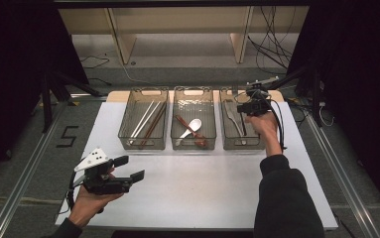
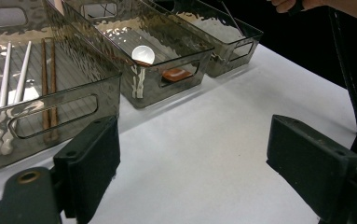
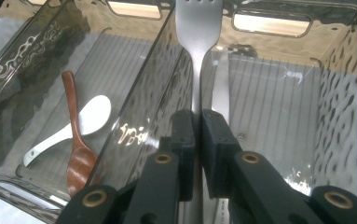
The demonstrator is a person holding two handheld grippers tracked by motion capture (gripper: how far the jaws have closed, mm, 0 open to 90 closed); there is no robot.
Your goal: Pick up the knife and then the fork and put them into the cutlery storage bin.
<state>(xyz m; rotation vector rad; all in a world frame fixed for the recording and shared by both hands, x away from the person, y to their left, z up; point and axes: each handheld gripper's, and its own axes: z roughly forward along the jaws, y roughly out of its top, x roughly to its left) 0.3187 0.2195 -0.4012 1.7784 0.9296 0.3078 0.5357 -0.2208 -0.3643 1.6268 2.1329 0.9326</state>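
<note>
- High view: the white table (image 1: 197, 183) carries three smoky clear bins in a row along its far half; the middle bin (image 1: 193, 145) serves as the landmark.
- Left of the middle bin, just beside it, stands the left bin (image 1: 143, 145) with a pair of white chopsticks (image 1: 143, 120) and a pair of brown chopsticks (image 1: 154, 124) lying lengthwise.
- Right of the middle bin, just beside it, stands the right bin (image 1: 242, 145); a second piece of metal cutlery (image 1: 231, 116) lies on its floor.
- Left tongs (image 1: 129, 168) hover over the bare table well in front of the middle bin and to its left, jaws spread wide with nothing between them.
- Right tongs (image 3: 196, 140) sit over the right bin, pressed tight on the handle of a metal fork (image 3: 197, 28).
- The fork points away from the tongs, above the right bin's wall next to the middle bin, its tines toward the far rim.
- Inside the middle bin lie a white spoon (image 3: 76, 125) and a brown wooden spoon (image 3: 76, 149), crossing each other.
</note>
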